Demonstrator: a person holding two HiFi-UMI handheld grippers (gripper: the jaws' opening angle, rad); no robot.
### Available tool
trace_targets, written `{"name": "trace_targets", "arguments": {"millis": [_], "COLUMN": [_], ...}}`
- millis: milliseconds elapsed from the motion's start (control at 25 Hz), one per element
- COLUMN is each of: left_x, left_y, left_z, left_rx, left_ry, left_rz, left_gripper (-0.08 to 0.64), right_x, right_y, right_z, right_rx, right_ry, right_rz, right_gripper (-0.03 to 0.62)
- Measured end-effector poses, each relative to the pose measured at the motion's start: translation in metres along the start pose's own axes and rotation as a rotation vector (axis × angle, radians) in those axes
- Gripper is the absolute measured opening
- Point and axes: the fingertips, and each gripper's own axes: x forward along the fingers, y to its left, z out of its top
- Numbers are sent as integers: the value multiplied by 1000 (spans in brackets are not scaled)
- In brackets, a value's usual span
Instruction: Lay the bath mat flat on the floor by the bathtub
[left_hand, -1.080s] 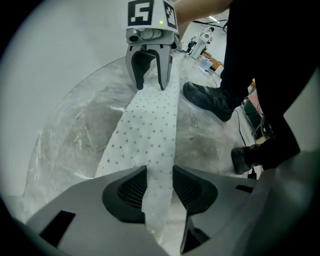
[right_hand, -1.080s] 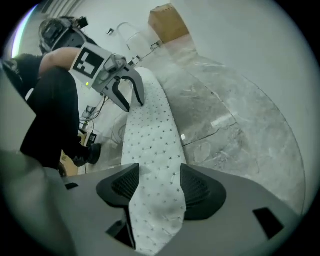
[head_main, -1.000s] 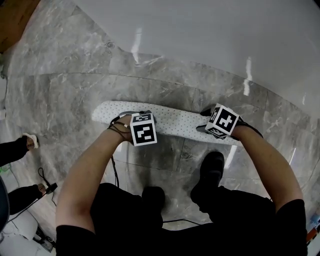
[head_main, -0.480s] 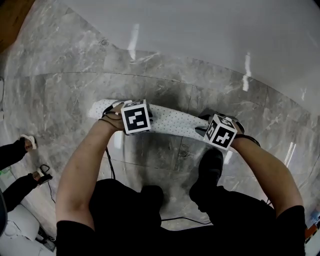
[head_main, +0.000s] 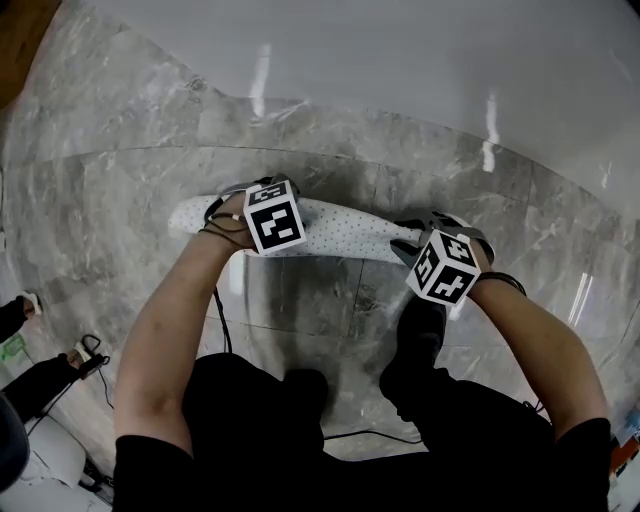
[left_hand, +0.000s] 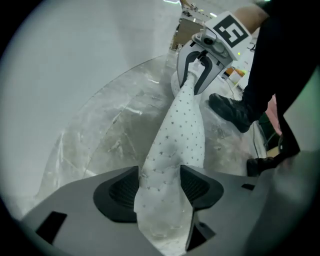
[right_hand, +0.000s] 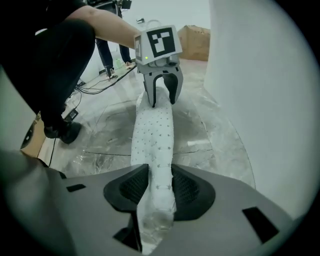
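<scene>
Your bunched white dotted bath mat (head_main: 340, 232) runs hand to hand along the white bathtub (head_main: 400, 60) — left gripper (left_hand: 159, 185) opening round one end, right gripper (right_hand: 159, 187) closing on the other.

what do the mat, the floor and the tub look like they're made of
bath mat: seems a soft fabric, white with small dark dots; it bunches and creases instead of staying stiff.
floor: polished grey stone or stone-look tile, with veining, joint lines and glare.
bathtub: smooth glossy white, likely acrylic or enamel; the look does not settle which.
</scene>
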Motion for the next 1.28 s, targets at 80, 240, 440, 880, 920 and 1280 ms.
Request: {"name": "trace_targets", "arguments": {"millis": [80, 240, 440, 880, 920, 1280], "left_x": [-2, -12, -25, -29, -25, 3], "left_y": [-2, 7, 20, 9, 1, -36], "left_z": [0, 6, 17, 28, 27, 17], "left_rx": [-16, -4, 28, -9, 8, 151], "left_ry": [-12, -46, -73, -125, -101, 58], "left_rz": [-28, 24, 129, 30, -1, -46], "left_gripper": [254, 190, 156, 129, 162, 208], "right_x": [-3, -9, -15, -14, -12, -8], "right_y": [-1, -12, -21, 4, 14, 69], "right_z": [1, -1, -2, -7, -9, -5], "right_rx": [-7, 30, 78, 62, 32, -135], "right_ry": [-7, -24, -48, -26, -14, 9], "right_rz": [-23, -57, -60, 73, 98, 276], "right_gripper": [145, 132, 134, 72, 70, 15]}}
